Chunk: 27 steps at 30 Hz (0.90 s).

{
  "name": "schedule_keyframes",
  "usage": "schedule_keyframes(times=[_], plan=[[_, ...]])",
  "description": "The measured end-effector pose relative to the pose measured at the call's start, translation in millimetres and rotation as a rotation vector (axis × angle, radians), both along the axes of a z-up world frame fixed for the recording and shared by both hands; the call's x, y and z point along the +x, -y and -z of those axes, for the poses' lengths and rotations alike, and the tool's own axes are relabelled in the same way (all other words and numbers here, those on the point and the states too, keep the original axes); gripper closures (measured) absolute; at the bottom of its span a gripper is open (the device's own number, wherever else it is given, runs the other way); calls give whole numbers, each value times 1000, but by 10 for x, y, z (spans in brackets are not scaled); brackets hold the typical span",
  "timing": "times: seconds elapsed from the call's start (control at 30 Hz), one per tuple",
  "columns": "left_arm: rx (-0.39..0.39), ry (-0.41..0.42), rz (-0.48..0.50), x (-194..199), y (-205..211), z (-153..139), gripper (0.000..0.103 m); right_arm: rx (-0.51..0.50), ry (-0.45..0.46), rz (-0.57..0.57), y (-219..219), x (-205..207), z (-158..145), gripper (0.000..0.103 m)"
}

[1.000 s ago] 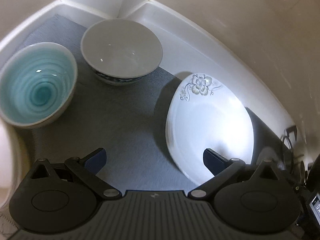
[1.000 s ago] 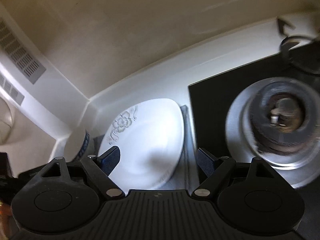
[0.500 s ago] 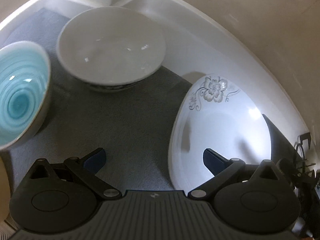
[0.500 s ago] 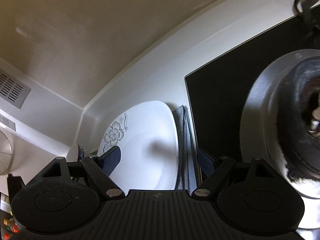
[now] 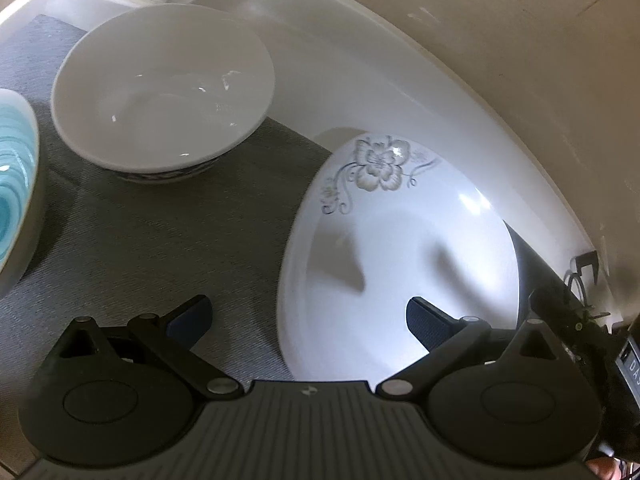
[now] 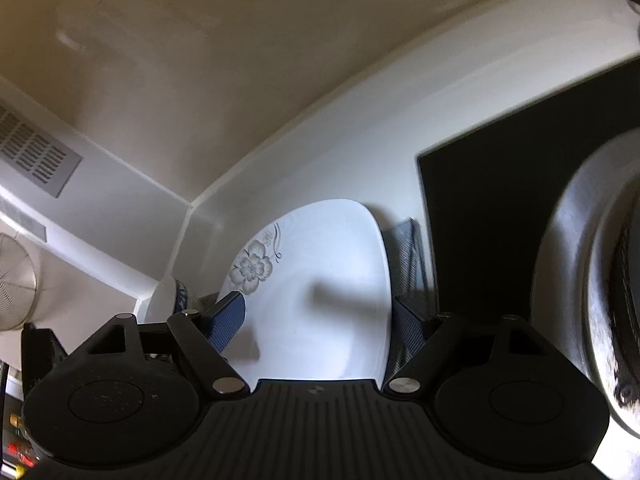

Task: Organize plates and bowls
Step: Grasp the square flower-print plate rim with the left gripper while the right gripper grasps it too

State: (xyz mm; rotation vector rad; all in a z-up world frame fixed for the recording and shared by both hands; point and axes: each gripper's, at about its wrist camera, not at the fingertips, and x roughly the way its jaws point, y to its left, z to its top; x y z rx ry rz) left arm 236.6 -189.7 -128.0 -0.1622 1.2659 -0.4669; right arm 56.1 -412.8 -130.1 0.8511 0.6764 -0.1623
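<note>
A white plate with a grey flower print lies on a grey mat against the counter's back edge. My left gripper hovers open over the plate's left rim, one finger above the mat and the other above the plate. In the right wrist view the same plate sits between the fingers of my right gripper, whose jaws are closing; the pads do not press on it. A white bowl with a blue pattern stands behind, and a teal bowl is cut off at the left edge.
A black glass hob with a metal burner ring adjoins the mat on the right. The white backsplash and wall corner close in behind the dishes. A vent grille is on the left wall.
Both grippers have come lower and closer to the flowered plate, which now fills more of each view. The teal bowl has slid mostly out of the left view.
</note>
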Motion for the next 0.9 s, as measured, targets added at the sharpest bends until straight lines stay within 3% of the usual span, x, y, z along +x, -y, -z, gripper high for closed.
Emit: schedule_keyframes(times=[0.5, 0.63, 0.7, 0.77, 0.9], plan=[[-108, -28, -8, 74, 131, 50, 0, 56, 35, -64, 76, 197, 207, 23], [-108, -26, 1, 87, 192, 64, 1, 103, -4, -99, 60, 283, 349, 31], [-114, -28, 9, 95, 165, 57, 5, 61, 6, -105, 8, 298, 346, 31], [-100, -22, 2, 92, 170, 55, 10, 63, 6, -84, 0, 288, 356, 38], [-67, 0, -43, 82, 106, 40, 36, 44, -20, -29, 56, 231, 395, 74]])
